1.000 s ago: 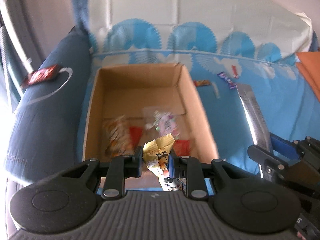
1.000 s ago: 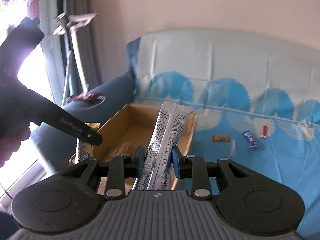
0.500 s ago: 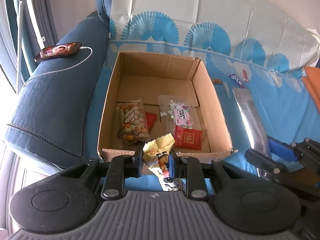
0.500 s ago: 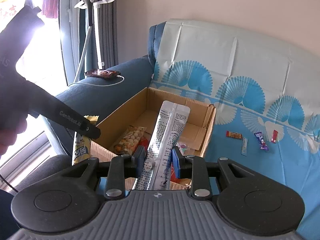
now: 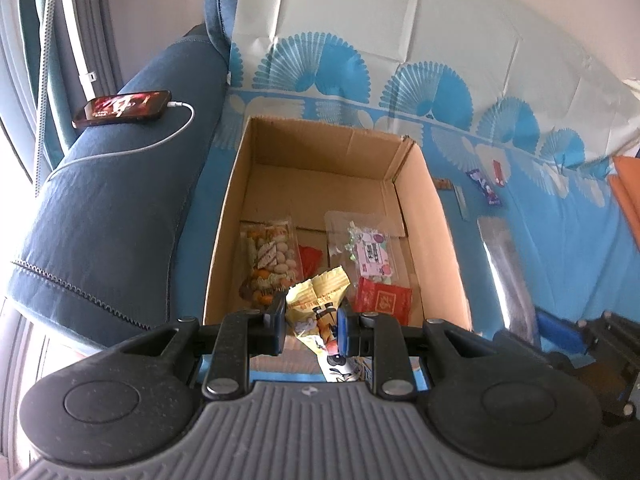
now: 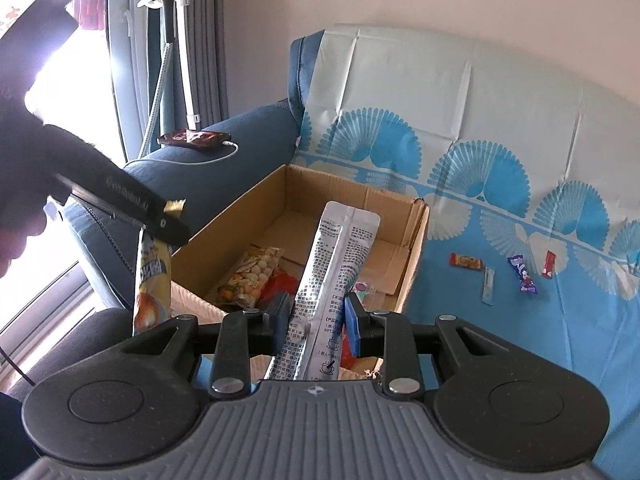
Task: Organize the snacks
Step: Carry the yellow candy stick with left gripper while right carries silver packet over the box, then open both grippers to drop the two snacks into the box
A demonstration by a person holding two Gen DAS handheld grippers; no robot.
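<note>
An open cardboard box [image 5: 436, 240] stands on a blue patterned cloth on the sofa. Inside lie a nut mix bag [image 5: 268, 264], a red packet [image 5: 383, 300] and a clear pink-label bag [image 5: 370, 254]. My left gripper [image 5: 312, 318] is shut on a yellow snack packet [image 5: 318, 304], held above the box's near edge; it also shows in the right wrist view [image 6: 150, 280]. My right gripper [image 6: 316, 318] is shut on a long silver sachet [image 6: 332, 276], upright over the box [image 6: 416, 248] near its right front corner. The sachet also shows in the left wrist view [image 5: 506, 276].
Several small wrapped candies [image 6: 520, 274] lie on the cloth [image 6: 520, 340] right of the box. A phone [image 5: 122, 108] with a white cable lies on the blue sofa armrest [image 5: 104, 216]. An orange cloth [image 5: 626, 188] sits at far right. A stand and curtains [image 6: 176, 40] are by the window.
Both grippers have pulled back and risen with their packets still held. The box now appears farther below and more fully in view.
</note>
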